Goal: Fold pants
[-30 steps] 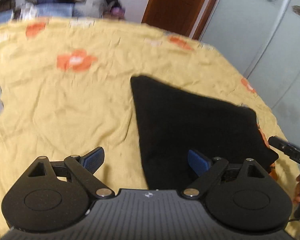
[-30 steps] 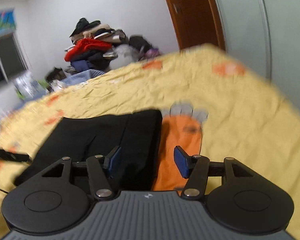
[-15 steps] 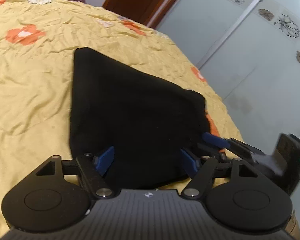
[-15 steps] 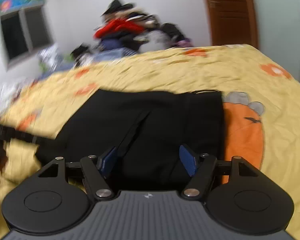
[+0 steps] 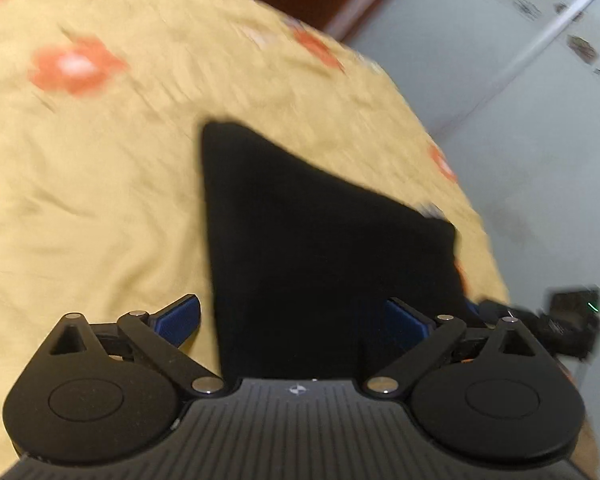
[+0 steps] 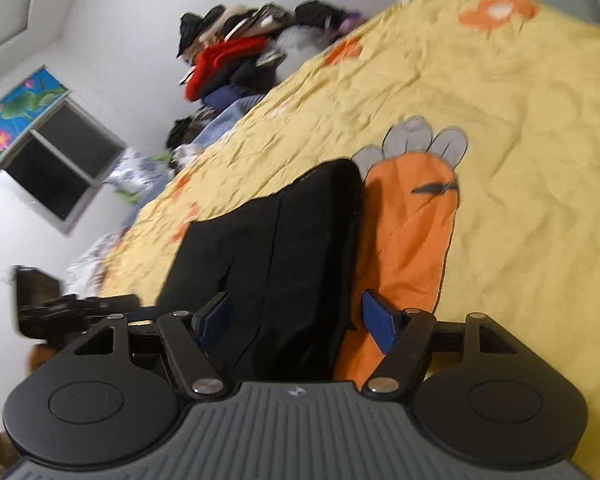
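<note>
Both grippers, left gripper [image 5: 292, 318] and right gripper [image 6: 296, 318], hover with jaws released over soft black pants [image 5: 320, 248] on crinkled yellow bedspread [image 5: 100, 184].

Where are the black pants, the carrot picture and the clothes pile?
pants [image 6: 284, 264], right wrist view, middle of the folded cloth
carrot [image 6: 412, 232], right wrist view, orange body
clothes pile [image 6: 236, 52], right wrist view, red garment

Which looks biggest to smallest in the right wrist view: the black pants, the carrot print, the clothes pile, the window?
1. Black pants
2. Carrot print
3. and 4. Clothes pile and window: they look about alike, so no ranking.
The pants and carrot are nearest the camera, so true sizes may differ.
</note>
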The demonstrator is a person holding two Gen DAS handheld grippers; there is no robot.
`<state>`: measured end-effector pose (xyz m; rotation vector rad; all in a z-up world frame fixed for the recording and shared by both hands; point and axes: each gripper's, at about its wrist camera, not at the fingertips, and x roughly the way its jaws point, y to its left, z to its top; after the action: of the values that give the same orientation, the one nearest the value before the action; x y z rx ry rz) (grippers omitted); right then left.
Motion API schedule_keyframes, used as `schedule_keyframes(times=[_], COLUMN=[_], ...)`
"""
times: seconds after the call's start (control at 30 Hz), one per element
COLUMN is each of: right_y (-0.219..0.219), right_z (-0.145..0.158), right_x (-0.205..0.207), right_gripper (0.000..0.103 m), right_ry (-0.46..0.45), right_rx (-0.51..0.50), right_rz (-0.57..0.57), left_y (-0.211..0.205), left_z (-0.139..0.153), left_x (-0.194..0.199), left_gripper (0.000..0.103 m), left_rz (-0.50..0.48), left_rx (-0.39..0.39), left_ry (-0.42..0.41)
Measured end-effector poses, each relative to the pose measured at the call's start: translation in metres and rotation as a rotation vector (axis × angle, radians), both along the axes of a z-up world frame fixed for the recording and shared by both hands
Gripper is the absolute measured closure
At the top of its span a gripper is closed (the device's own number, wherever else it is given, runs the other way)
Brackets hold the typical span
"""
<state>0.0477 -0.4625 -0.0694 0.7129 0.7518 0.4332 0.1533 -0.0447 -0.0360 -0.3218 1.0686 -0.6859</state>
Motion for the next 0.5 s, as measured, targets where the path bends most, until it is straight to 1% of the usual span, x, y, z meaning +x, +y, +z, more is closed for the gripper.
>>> schedule_keyframes(times=[0.03, 0.07, 0.13, 0.23, 0.3, 0.33, 0.37, 0.4, 0.43, 0.47, 0.5], right_y=[-0.002, -0.001, 0.002, 0.014, 0.021, 0.024, 0.030, 0.035, 0.038, 0.041, 0.043], right_z=[-0.002, -0.005, -0.005, -0.003, -0.003, -0.002, 0.000, 0.001, 0.001, 0.001, 0.001], right_x=[0.004, 0.009, 0.018, 0.035, 0.046, 0.049, 0.047, 0.048, 0.049, 0.048, 0.046], right_gripper=[0.031, 0.031, 0.030, 0.030, 0.030, 0.032, 0.043, 0.054, 0.068, 0.070, 0.071], right_ry=[0.001, 0.001, 0.001, 0.007, 0.000, -0.004, -0.014, -0.020, -0.014, -0.012, -0.018], right_rx=[0.034, 0.055, 0.056, 0.043, 0.033, 0.030, 0.020, -0.007, -0.050, -0.055, -0.051], right_rz=[0.035, 0.067, 0.093, 0.129, 0.138, 0.130, 0.134, 0.128, 0.109, 0.101, 0.091], left_y=[-0.001, 0.001, 0.001, 0.004, 0.007, 0.008, 0.009, 0.009, 0.009, 0.009, 0.008], left_z=[-0.006, -0.009, -0.012, -0.018, -0.021, -0.022, -0.023, -0.023, -0.020, -0.017, -0.014], left_x=[0.003, 0.002, 0.006, 0.008, 0.013, 0.015, 0.016, 0.017, 0.014, 0.012, 0.010], left_gripper=[0.001, 0.000, 0.001, 0.001, 0.001, 0.003, 0.003, 0.009, 0.030, 0.047, 0.068], left_rz=[-0.016, -0.026, -0.044, -0.023, 0.009, 0.033, 0.046, 0.047, 0.054, 0.060, 0.066], left_rx=[-0.026, -0.052, -0.071, -0.133, -0.186, -0.210, -0.227, -0.228, -0.206, -0.160, -0.100], left_ry=[0.030, 0.008, -0.010, -0.003, 0.014, 0.032, 0.044, 0.043, 0.031, 0.011, -0.006])
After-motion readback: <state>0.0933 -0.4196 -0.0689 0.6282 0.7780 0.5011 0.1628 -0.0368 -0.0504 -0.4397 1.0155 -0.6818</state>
